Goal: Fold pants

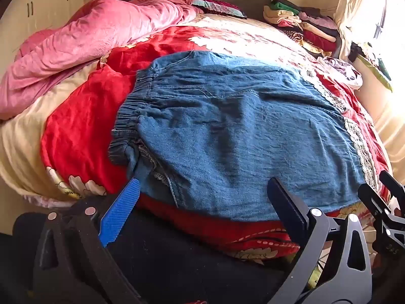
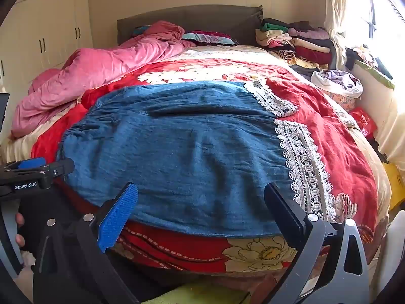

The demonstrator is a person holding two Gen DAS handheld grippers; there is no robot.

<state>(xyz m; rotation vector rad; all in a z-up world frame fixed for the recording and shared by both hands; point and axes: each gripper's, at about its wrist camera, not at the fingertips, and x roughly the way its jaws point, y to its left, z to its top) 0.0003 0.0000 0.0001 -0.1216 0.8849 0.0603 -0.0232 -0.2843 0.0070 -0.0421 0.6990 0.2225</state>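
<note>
Blue denim pants point(image 1: 227, 126) with an elastic waistband on the left and white lace hems point(image 2: 301, 157) on the right lie spread flat across the red floral bedspread point(image 2: 329, 116). My left gripper point(image 1: 202, 192) is open and empty, hovering over the near edge of the pants close to the waistband and crotch end. My right gripper point(image 2: 201, 197) is open and empty over the near edge of the pants, nearer the lace hems. The right gripper also shows at the right edge of the left wrist view point(image 1: 384, 197), and the left gripper shows at the left edge of the right wrist view point(image 2: 38, 169).
A crumpled pink quilt point(image 2: 101, 71) lies along the left of the bed. Stacked folded clothes point(image 2: 296, 40) sit at the far right by the headboard. A white bag of clothes point(image 2: 336, 83) lies at the right edge. Wardrobe doors point(image 2: 50, 30) stand on the left, a bright window on the right.
</note>
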